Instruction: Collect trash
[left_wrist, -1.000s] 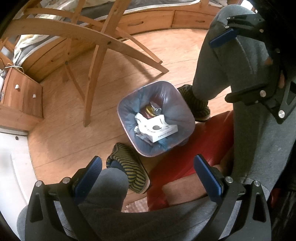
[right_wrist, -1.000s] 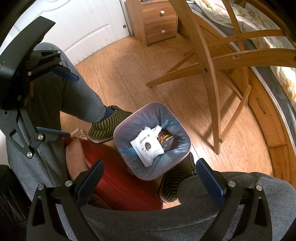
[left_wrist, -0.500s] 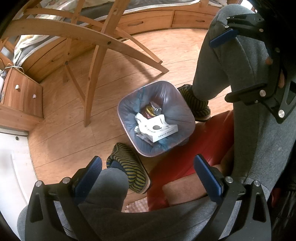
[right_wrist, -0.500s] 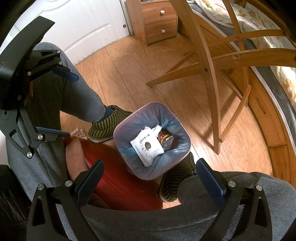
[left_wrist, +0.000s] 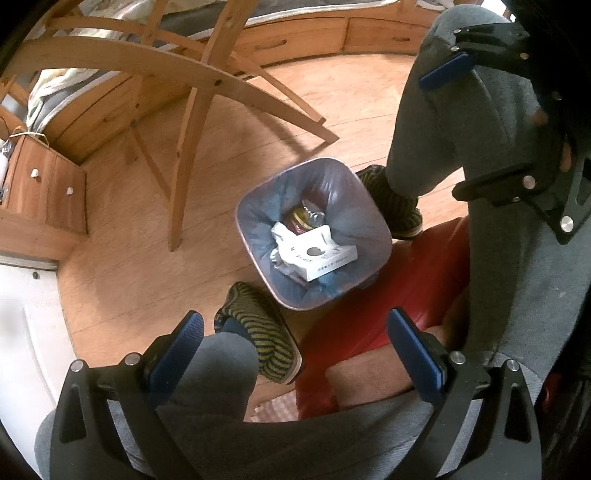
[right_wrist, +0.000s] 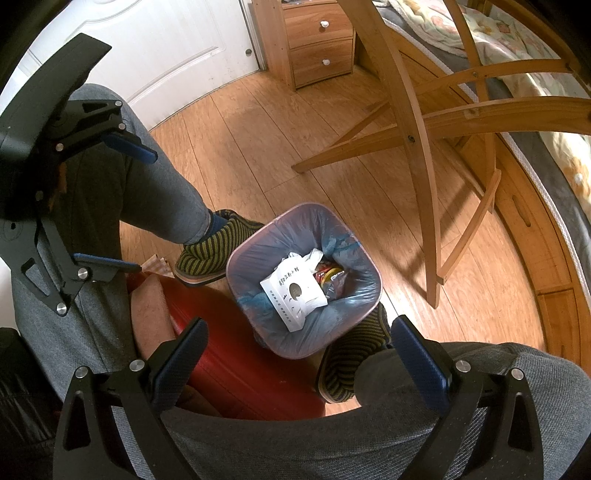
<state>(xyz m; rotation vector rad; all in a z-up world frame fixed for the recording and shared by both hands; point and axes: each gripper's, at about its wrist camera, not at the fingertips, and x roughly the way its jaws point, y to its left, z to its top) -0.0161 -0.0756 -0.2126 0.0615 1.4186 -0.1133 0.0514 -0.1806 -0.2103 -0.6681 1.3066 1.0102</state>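
Two tongs hang released and empty above the wood floor (left_wrist: 122, 280): left tongs (left_wrist: 295, 345), right tongs (right_wrist: 295, 343). Between the person's slippers stands the lined bin (right_wrist: 243, 266), at twelve o'clock from both, holding a white carton (right_wrist: 291, 295) and wrappers. Collecting seems paused; next likely means gathering the liner's rim.

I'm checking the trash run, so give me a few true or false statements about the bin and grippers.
1. The bin holds a white box. True.
2. The left gripper grips the box. False: it is open and empty.
3. The bin stands between two striped slippers. True.
4. The bin lies tipped over. False: it stands upright on the floor.
5. The right gripper is open. True.
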